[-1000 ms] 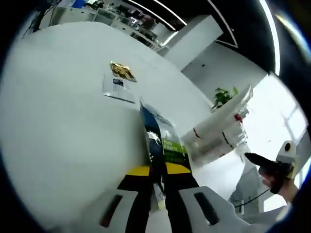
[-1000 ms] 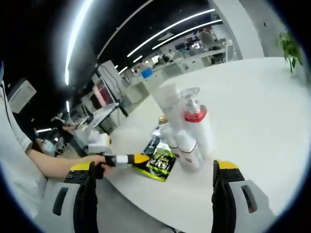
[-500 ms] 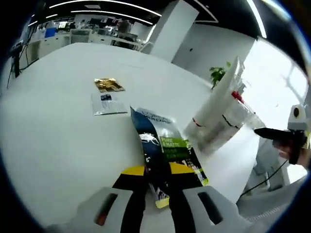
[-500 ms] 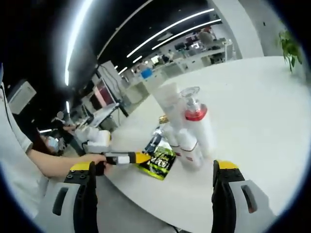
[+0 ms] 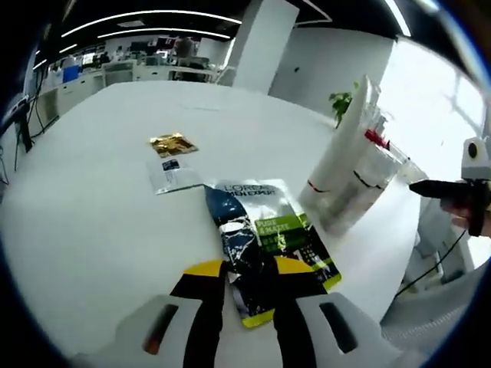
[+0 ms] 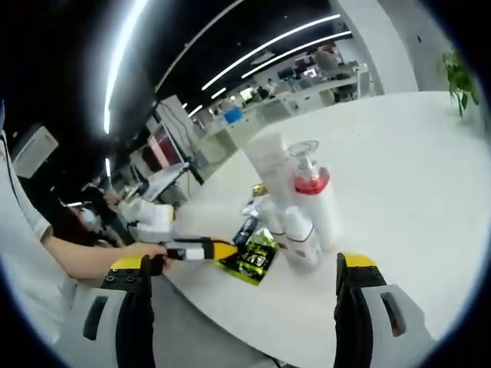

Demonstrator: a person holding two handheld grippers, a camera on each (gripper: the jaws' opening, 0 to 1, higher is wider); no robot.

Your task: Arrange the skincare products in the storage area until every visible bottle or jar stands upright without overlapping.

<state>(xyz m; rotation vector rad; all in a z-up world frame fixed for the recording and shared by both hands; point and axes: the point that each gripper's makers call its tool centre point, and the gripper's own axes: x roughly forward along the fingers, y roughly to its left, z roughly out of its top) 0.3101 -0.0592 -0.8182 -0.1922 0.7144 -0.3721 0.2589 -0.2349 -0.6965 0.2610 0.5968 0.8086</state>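
My left gripper [image 5: 247,274] is shut on the near end of a dark blue and green skincare sachet [image 5: 265,234] that lies flat on the white table [image 5: 92,207]. In the right gripper view the same gripper [image 6: 230,250] comes in from the left, pinching the sachet [image 6: 253,259]. Just right of the sachet stands a cluster of white bottles and tubes [image 5: 354,172], one with a red collar and clear pump cap [image 6: 311,182]. My right gripper [image 6: 242,268] is open with nothing between its jaws, held off the table's edge, and shows at the far right [image 5: 437,188] in the left gripper view.
A small white sachet [image 5: 173,175] and a gold sachet [image 5: 172,143] lie flat on the table beyond the held one. A potted plant [image 5: 338,102] stands behind the bottles. A person's hand and sleeve [image 6: 84,257] hold the left gripper. Desks fill the room behind.
The left gripper has lowered the sachet from tilted up to lying flat on the table. The right gripper has stayed put.
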